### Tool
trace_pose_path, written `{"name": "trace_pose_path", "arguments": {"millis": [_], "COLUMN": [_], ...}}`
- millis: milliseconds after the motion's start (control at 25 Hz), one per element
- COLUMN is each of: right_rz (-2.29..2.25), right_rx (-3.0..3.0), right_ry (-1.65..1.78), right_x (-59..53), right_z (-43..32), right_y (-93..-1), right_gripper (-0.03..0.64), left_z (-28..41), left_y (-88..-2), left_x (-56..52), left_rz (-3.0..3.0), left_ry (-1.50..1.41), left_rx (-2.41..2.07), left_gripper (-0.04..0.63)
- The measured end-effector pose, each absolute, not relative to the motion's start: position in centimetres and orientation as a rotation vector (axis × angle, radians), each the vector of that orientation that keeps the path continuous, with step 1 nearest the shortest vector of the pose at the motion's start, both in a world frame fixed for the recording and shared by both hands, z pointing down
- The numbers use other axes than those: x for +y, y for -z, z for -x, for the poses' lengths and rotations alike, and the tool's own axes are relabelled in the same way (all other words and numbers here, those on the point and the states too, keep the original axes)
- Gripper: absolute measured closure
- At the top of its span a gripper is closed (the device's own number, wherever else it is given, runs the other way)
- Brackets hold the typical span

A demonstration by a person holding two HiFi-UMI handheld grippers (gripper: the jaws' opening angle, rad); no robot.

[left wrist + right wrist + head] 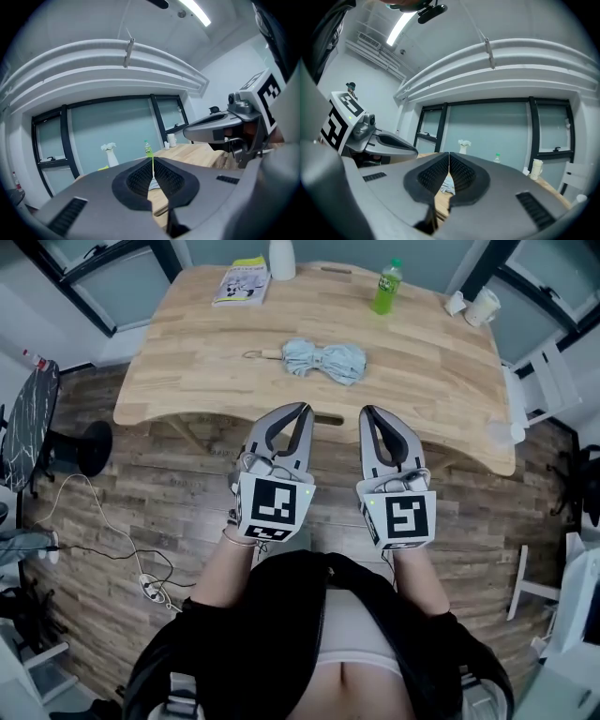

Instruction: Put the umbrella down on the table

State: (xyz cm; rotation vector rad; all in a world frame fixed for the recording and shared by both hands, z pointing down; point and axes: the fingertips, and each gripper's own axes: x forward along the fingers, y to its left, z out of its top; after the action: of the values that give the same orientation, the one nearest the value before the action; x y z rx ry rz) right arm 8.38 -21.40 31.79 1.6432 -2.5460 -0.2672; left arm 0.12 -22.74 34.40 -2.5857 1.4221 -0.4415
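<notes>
A collapsed light-blue fabric umbrella (325, 360) with a slim wooden handle lies flat near the middle of a pale wooden bench (422, 381), with nothing touching it. The putting-down looks finished, and nothing appears left to do but stand clear. A green plastic bottle (386, 287), a yellow booklet (242, 280) and a white paper cup (483, 307) sit well apart along the far side. Short of the near edge, the left gripper (302, 409) and right gripper (368, 412) hover side by side, each with jaws closed on nothing.

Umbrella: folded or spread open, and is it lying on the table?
Folded. The umbrella lies flat on the table, its pale blue fabric loosely bunched and not spread out.
</notes>
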Motion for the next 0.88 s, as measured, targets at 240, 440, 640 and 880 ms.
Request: {"name": "trace_pose_path", "arguments": {"millis": [240,440,640,880], "right_rz": [-1.647,-1.614,-1.572,-1.549], "right_rx": [-2.558,-2.574,-2.598,-2.604], "right_ry": [0.266,0.243,0.233,0.256], "right_x": [-16.6,-13.3,-11.2,-10.0], "right_z": [-9.9,-10.2,-9.7,-9.7], "right_y": [-31.7,-32.2,-32.1,-31.7], "right_gripper": [0.588,0.588,0.588,0.588], "left_z": [-0.5,-1.3,-1.5,-2.2], "left_y": [-33.5,-33.3,-32.6,-32.8], "left_x": [-17.1,-13.4,-11.5,-10.1], "left_rz": [2.593,2.575,2.555,2.551], "left_ry": [0.336,0.347,0.344,0.365], "left_rx": [1.467,1.486,1.495,1.452], "left_gripper": [0.583,0.583,0.583,0.583]}}
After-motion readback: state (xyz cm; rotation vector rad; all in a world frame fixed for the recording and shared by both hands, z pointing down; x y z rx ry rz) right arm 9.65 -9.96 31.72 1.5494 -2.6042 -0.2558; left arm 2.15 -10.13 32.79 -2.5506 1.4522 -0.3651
